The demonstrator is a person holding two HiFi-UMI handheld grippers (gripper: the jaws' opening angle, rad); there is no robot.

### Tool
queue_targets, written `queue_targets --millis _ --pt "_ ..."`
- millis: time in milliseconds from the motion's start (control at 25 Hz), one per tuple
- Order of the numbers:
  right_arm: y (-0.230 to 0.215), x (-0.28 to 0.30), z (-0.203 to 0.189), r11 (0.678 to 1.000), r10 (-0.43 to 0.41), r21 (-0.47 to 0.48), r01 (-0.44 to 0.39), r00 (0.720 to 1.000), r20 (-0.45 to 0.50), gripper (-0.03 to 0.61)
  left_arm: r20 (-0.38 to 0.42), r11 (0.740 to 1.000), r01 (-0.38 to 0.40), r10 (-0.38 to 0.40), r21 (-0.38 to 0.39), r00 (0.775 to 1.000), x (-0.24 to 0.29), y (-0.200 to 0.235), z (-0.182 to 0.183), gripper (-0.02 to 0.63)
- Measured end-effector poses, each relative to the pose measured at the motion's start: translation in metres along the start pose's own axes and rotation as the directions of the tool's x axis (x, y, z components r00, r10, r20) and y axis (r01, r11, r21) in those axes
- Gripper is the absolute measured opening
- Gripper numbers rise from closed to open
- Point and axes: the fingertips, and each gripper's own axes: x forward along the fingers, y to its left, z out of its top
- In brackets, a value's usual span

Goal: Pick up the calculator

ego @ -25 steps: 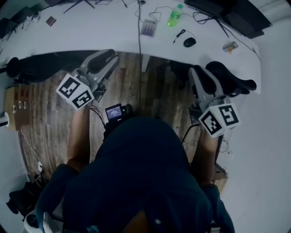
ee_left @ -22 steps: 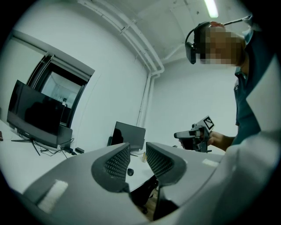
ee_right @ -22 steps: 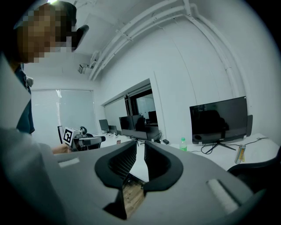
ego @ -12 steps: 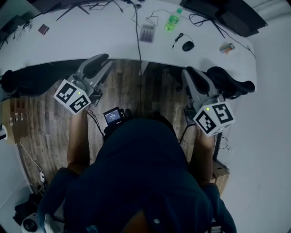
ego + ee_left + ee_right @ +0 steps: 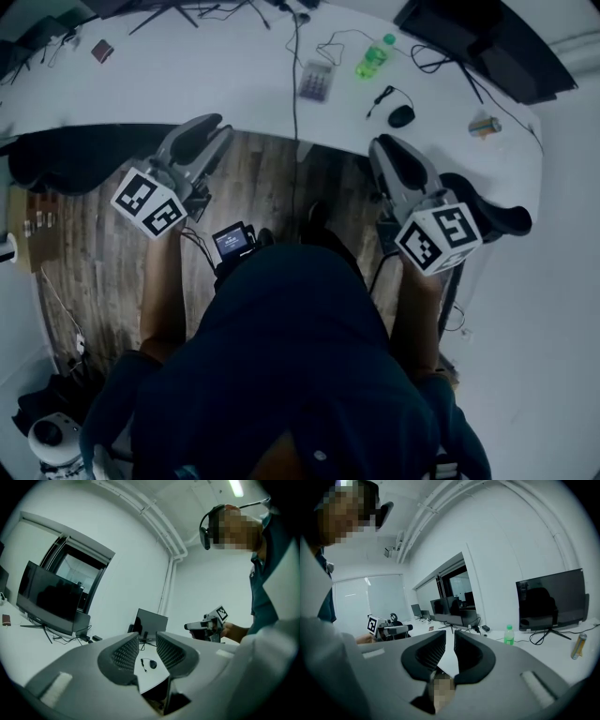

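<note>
Evidently an approach stage. The calculator (image 5: 316, 82) lay flat on the far middle of the bench (image 5: 187, 70), between a cable (image 5: 294, 56) and a bottle (image 5: 373, 58), well apart from both tools. The left tongs (image 5: 214, 127) and right tongs (image 5: 384, 150) hung over the floor at the bench's near edge, each narrow and empty. A good pick would likely need one pair widened first, brought low across the calculator's short side, clear of the cable. Only the head view showed the calculator. The gripper views alone showed the slim gaps, with the mouse (image 5: 153, 664) visible through the left one.
</note>
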Motion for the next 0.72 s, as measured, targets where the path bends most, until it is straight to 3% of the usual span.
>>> queue_targets --millis 360,720 --pt "-0.047 0.056 0.023 0.987 0.158 -0.016 -0.159 0.987 -0.019 0.038 0.001 0.99 -0.138 0.138 0.005 0.99 0.034 0.019 0.008 0.112" --pt "-0.087 0.076 0.029 0.967 0.256 -0.007 -0.256 0.966 -0.04 0.038 -0.015 0.972 -0.236 0.236 0.002 0.972 0.064 0.018 0.002 0.112"
